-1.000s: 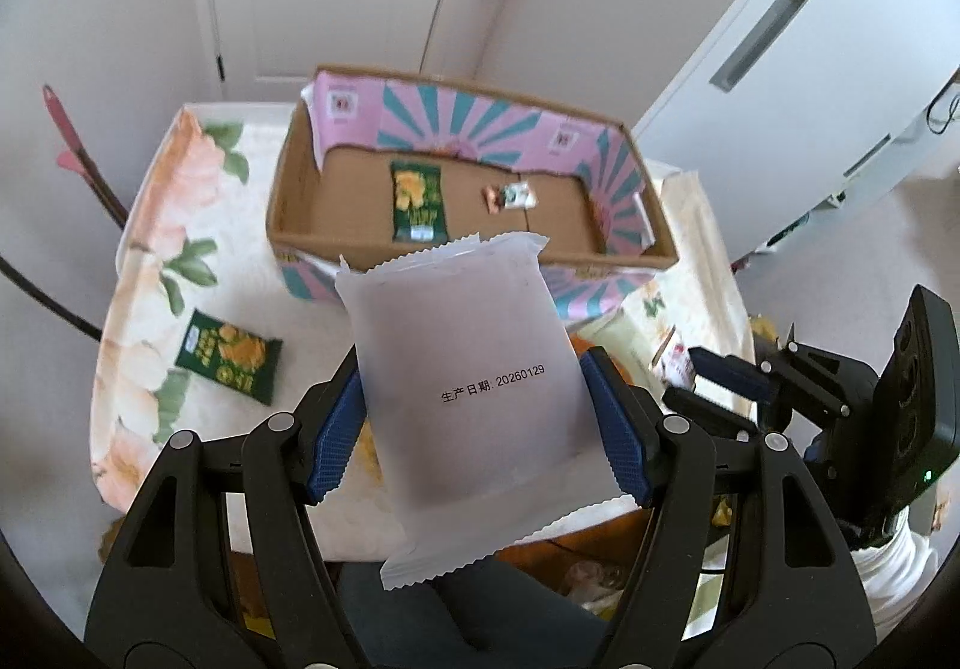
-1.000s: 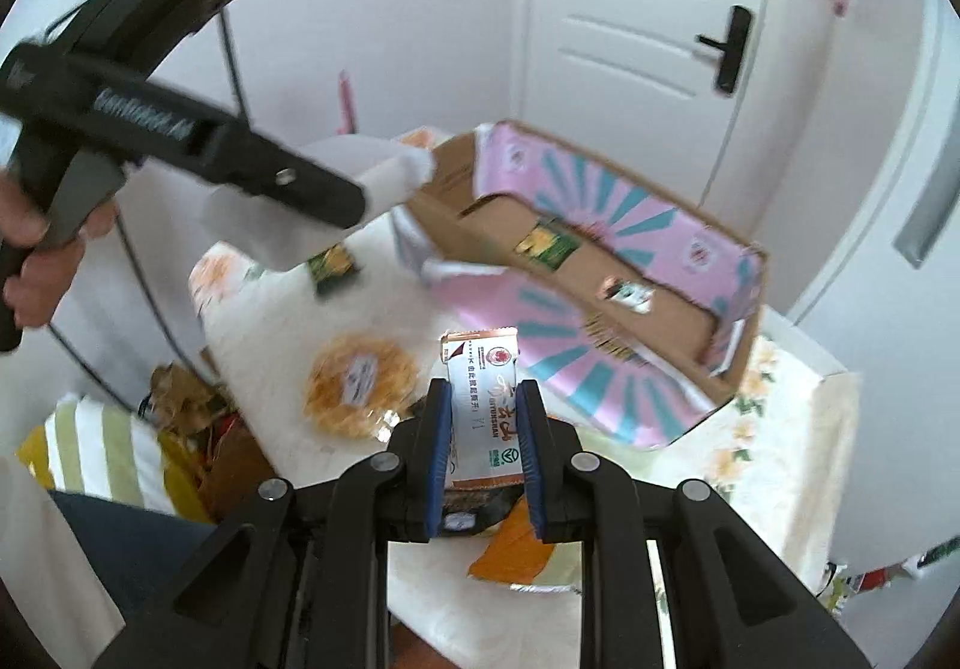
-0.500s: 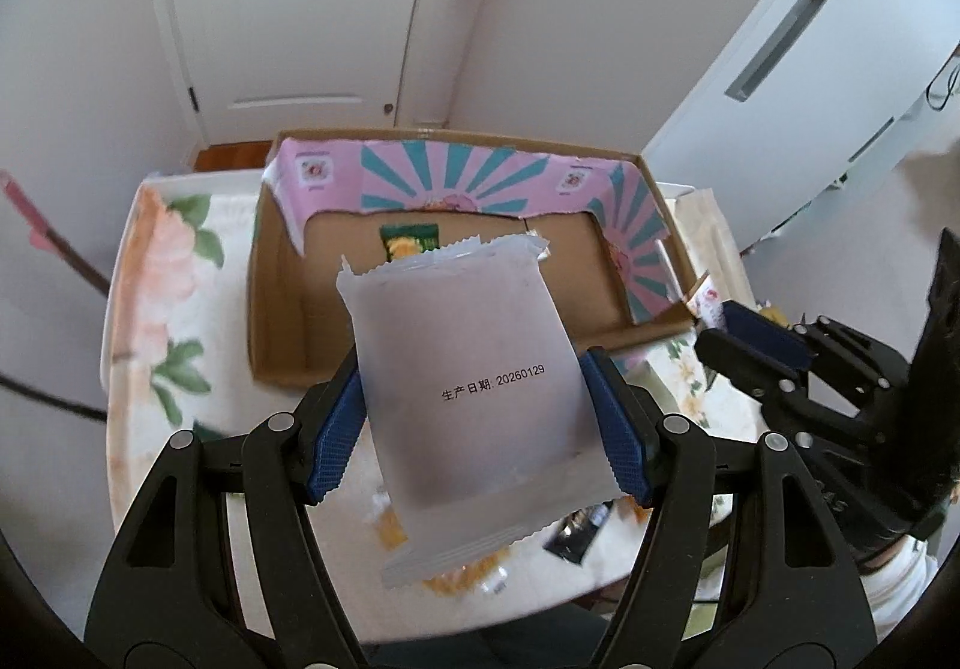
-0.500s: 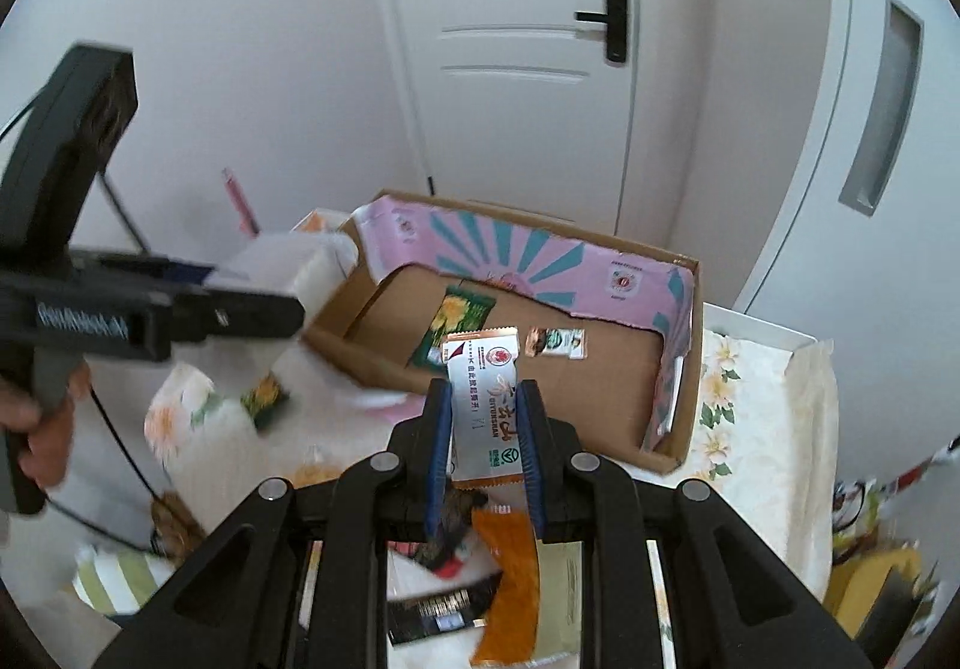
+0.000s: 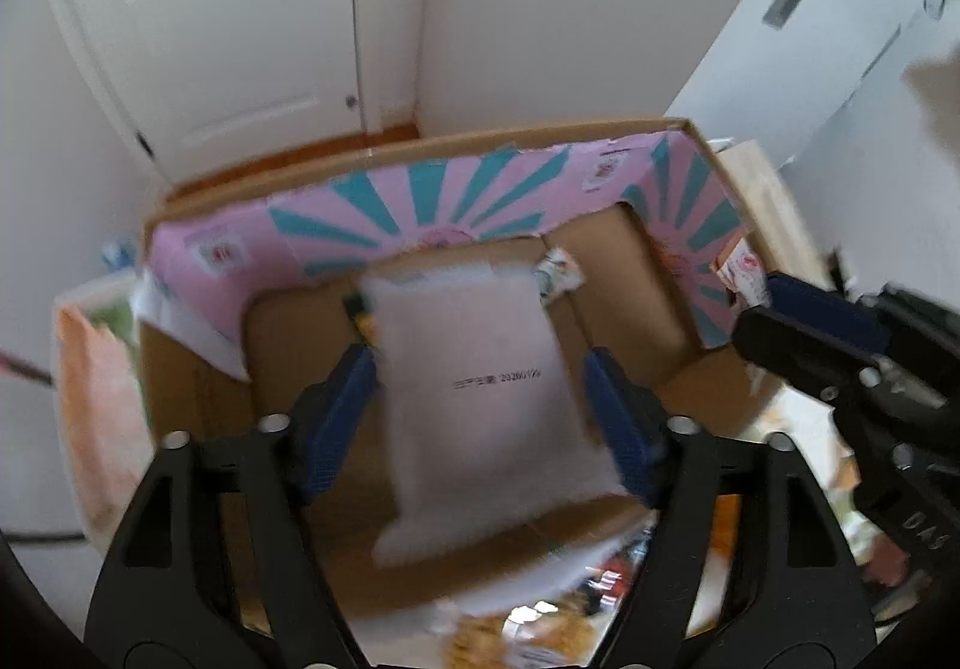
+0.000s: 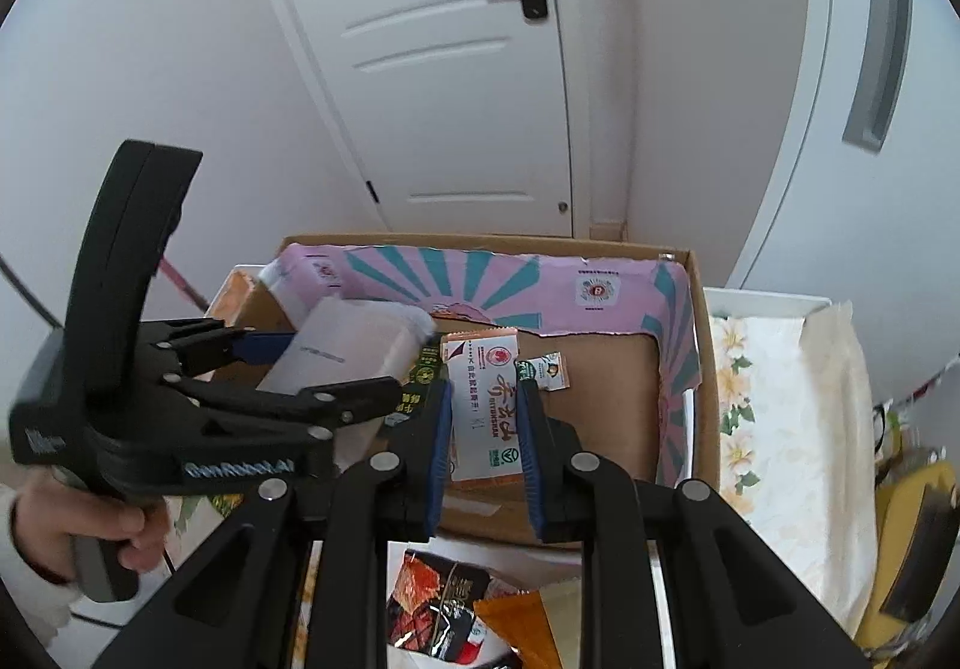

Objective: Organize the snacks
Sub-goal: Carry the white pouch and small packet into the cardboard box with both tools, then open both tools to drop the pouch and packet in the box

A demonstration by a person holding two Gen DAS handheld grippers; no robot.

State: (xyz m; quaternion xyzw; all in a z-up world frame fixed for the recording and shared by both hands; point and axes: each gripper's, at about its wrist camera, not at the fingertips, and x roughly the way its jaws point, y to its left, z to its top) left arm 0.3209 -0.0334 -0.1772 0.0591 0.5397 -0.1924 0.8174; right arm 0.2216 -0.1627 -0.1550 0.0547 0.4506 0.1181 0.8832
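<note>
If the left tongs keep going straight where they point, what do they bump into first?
Probably the white packet lying loose between the opening left tongs, then the cardboard box floor right under it. Depth is blurry, so this is a guess.

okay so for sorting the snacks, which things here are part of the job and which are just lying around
Part of the job:
- cardboard box
- white packet, between the left gripper's opening jaws
- orange-and-white packet, clamped in the right gripper
- snacks already in the box
- dark packets in front of the box

Lying about:
- white door
- floral tablecloth
</note>
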